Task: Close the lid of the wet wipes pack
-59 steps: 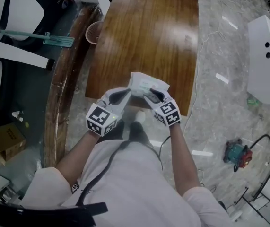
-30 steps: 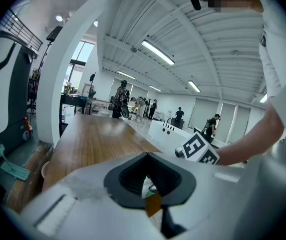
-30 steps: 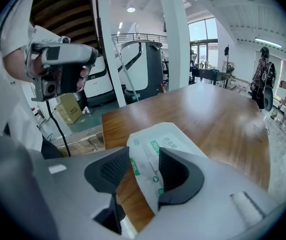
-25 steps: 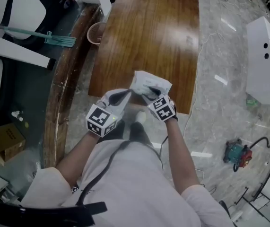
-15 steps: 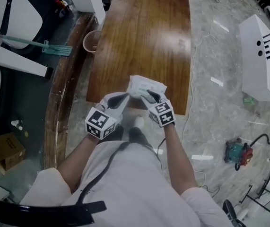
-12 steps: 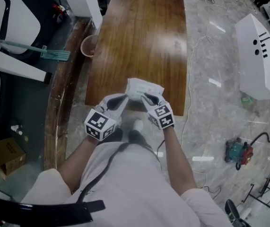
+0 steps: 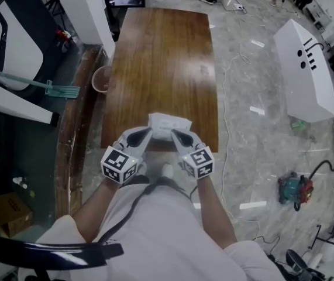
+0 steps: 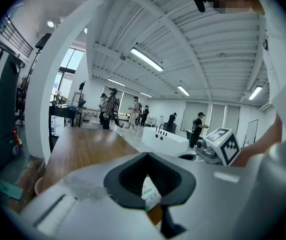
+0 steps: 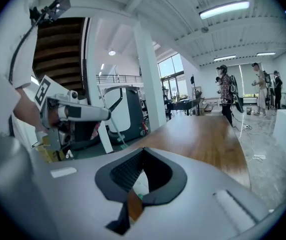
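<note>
Pinching the wet wipes pack point(image 7: 169, 123) are left tool point(image 7: 148, 132) and right tool point(image 7: 175, 133); print illegible.

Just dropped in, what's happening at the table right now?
A person works the wet wipes pack at the near edge of the wooden table with two handheld grippers. The left gripper is clamped on the pack's left end; the right gripper is shut at its right end. Whether the lid is closed cannot be seen.
</note>
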